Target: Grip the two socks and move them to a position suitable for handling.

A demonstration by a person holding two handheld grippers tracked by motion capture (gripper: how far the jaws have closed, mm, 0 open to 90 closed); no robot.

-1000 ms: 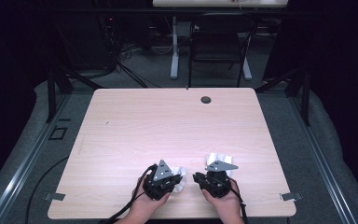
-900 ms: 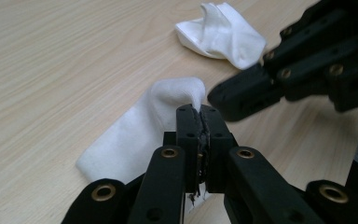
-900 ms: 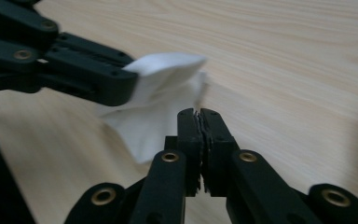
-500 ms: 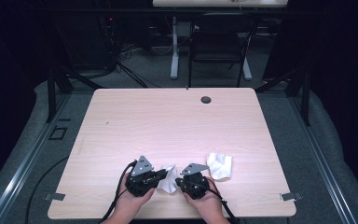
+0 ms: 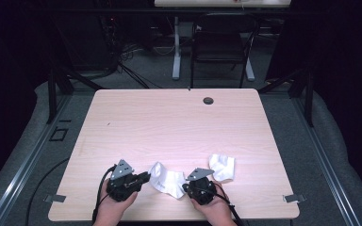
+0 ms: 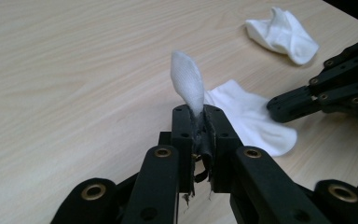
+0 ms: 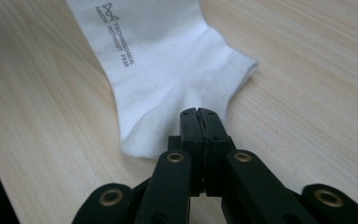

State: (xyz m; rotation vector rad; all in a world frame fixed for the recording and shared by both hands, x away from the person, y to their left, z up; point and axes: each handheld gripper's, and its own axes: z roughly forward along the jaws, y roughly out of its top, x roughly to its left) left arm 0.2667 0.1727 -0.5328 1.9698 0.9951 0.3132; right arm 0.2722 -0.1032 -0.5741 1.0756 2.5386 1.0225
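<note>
Both pairs of jaws are clamped on the white sock (image 5: 168,179): the left gripper (image 6: 199,122) pinches one end, the right gripper (image 7: 200,122) the heel edge. Light and limp, it should be held by its hems. It lies stretched between them on the table (image 5: 169,122); a second sock (image 5: 222,166) sits at two o'clock.

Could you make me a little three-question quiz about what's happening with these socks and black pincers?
1. True or false: both grippers are clamped on the same sock.
2. How many white socks lie on the table?
3. Which gripper is nearer the second sock: A left gripper, B right gripper?

Key: 1 true; 2 two; 3 B.
</note>
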